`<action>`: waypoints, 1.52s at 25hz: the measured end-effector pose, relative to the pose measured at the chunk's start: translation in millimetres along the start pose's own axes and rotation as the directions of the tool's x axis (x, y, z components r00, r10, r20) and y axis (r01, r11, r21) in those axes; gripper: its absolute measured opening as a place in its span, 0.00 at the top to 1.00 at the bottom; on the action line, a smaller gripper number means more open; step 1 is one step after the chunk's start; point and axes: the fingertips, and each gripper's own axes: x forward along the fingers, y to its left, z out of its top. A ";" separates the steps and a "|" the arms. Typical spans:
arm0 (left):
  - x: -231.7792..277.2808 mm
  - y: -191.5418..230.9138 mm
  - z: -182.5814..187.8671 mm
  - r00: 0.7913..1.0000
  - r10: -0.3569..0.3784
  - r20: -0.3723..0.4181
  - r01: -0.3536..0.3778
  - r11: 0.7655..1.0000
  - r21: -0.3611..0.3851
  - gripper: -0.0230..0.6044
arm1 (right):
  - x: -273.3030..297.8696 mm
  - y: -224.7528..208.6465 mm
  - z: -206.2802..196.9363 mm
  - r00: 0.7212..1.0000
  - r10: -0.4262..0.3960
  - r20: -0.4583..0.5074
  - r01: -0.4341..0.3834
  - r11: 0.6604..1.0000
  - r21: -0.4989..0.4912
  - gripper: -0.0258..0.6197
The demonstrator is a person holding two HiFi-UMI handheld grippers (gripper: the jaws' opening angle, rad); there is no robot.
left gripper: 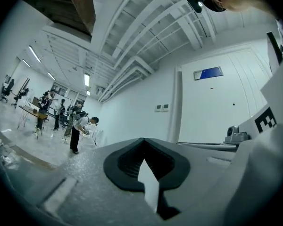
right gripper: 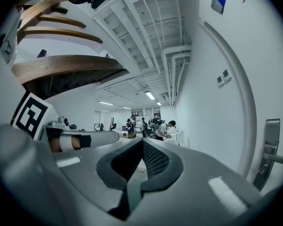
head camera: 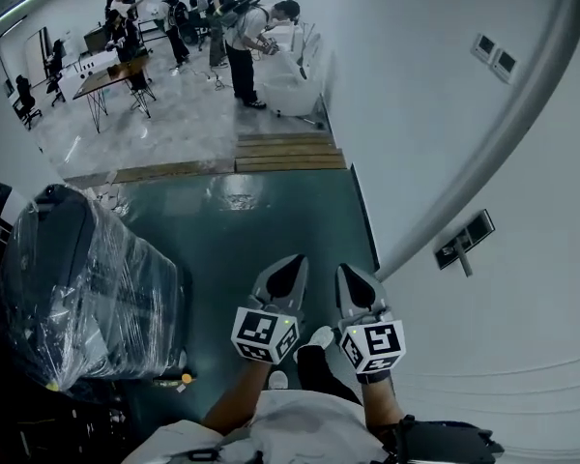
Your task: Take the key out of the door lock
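The white door [head camera: 522, 259] stands at my right, and its grey lock plate with a lever handle [head camera: 464, 239] sits on it ahead of my hands. In the right gripper view the same handle and plate [right gripper: 270, 157] show at the far right edge. No key can be made out on the lock in any view. My left gripper [head camera: 292, 265] and right gripper [head camera: 352, 275] are held side by side close to my body over the green floor. Both are shut with nothing between the jaws, as the left gripper [left gripper: 142, 143] and right gripper [right gripper: 141, 144] views show. They are well short of the lock.
A large black object wrapped in clear plastic [head camera: 77, 288] stands at my left. Wooden planks [head camera: 280, 153] lie across the floor ahead. Several people and a table [head camera: 111, 75] are far down the room. Wall switches [head camera: 493, 56] sit beside the grey door frame [head camera: 483, 162].
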 end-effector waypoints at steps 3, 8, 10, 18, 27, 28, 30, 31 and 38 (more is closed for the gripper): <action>53.0 -7.2 -8.8 0.998 -0.055 -0.020 0.055 0.998 0.009 0.96 | 19.3 -50.9 -0.7 0.998 -0.065 0.016 0.065 0.998 0.026 0.95; 151.0 -28.4 -4.9 0.987 -0.151 -0.056 0.152 0.988 0.023 0.96 | 57.6 -155.3 26.7 0.983 -0.169 0.070 0.163 0.983 0.080 0.95; 191.5 -34.3 6.1 0.985 -0.170 -0.025 0.171 0.984 0.054 0.96 | 69.3 -193.4 47.0 0.972 -0.207 0.110 0.201 0.977 0.063 0.95; 308.3 -73.6 -2.8 0.965 -0.259 -0.033 0.261 0.954 0.145 0.96 | 66.2 -288.1 69.0 0.930 -0.325 0.170 0.326 0.945 0.025 0.95; 386.9 -191.5 -35.9 0.768 -0.628 -0.125 0.639 0.762 0.101 0.96 | -17.2 -377.7 65.5 0.770 -0.617 0.165 0.603 0.787 0.129 0.95; 392.3 -205.4 -38.6 0.733 -0.667 -0.132 0.679 0.728 0.093 0.96 | -28.3 -386.0 63.3 0.735 -0.659 0.157 0.644 0.752 0.140 0.95; 399.9 -228.2 -46.0 0.661 -0.735 -0.150 0.749 0.659 0.070 0.96 | -45.4 -399.3 57.5 0.670 -0.730 0.136 0.712 0.684 0.160 0.95; 402.1 -237.4 -49.9 0.626 -0.763 -0.161 0.778 0.625 0.059 0.96 | -51.8 -404.0 55.6 0.641 -0.756 0.130 0.738 0.654 0.165 0.95; 407.7 -284.7 -59.4 0.434 -0.879 -0.200 0.899 0.438 0.024 0.96 | -83.2 -418.6 57.6 0.481 -0.869 0.115 0.852 0.494 0.173 0.95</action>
